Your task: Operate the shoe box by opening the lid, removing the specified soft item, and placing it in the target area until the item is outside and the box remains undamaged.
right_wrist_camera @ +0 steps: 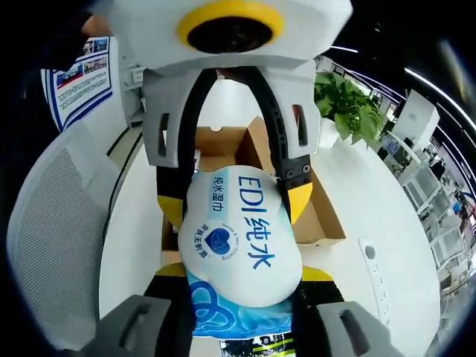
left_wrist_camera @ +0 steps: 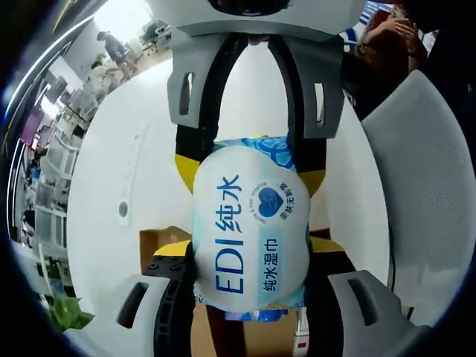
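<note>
Left gripper (left_wrist_camera: pixel 249 286) and right gripper (right_wrist_camera: pixel 242 286): 2 units, facing each other, each clamped on an opposite end of 1 wet wipes pack (left_wrist_camera: pixel 251 230) (white and blue, printed "EDI"). The pack was held in the air between them, above the open cardboard shoe box (right_wrist_camera: pixel 316 197), which stood on the white table (left_wrist_camera: pixel 111 171). Potted plant (right_wrist_camera: pixel 346 104) behind; white mesh chair (right_wrist_camera: pixel 56 223) beside the table.

wet-wipes pack (left_wrist_camera: pixel 249 227) | reads "EDI 纯水", "纯水湿巾" | blue lettering
</note>
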`<state>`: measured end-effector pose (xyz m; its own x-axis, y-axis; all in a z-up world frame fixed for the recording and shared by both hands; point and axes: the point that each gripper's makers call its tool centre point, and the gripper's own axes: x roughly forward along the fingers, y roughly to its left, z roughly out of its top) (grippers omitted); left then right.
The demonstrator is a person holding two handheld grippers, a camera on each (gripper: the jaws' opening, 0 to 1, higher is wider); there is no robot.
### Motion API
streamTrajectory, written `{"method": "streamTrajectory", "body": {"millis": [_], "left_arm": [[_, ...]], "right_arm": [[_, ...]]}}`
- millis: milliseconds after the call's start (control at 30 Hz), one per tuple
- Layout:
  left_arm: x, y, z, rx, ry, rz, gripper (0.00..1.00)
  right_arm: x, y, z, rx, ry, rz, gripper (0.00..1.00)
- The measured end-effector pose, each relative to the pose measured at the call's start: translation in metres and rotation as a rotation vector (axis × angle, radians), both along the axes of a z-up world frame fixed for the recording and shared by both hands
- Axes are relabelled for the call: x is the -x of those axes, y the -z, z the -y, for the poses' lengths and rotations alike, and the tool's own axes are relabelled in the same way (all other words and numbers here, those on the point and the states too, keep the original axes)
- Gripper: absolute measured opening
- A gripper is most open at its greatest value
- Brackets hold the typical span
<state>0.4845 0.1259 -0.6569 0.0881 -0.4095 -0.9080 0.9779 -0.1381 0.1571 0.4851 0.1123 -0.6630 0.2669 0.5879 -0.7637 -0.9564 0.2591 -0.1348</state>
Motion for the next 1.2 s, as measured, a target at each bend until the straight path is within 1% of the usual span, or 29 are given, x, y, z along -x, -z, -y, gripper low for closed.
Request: {"method": "streamTrajectory", "body": {"millis": [800,1200], "left_arm": [[-0.001,0.007,0.029,0.006,0.007,0.005,0.59],[-0.005,0.016,0.046,0.016,0.014,0.01,0.59]], "right_arm": [[-0.001,0.006,0.029,0.01,0.007,0.008,0.48],[-0.003,0.014,0.047,0.026,0.014,0.016,0.48]]}}
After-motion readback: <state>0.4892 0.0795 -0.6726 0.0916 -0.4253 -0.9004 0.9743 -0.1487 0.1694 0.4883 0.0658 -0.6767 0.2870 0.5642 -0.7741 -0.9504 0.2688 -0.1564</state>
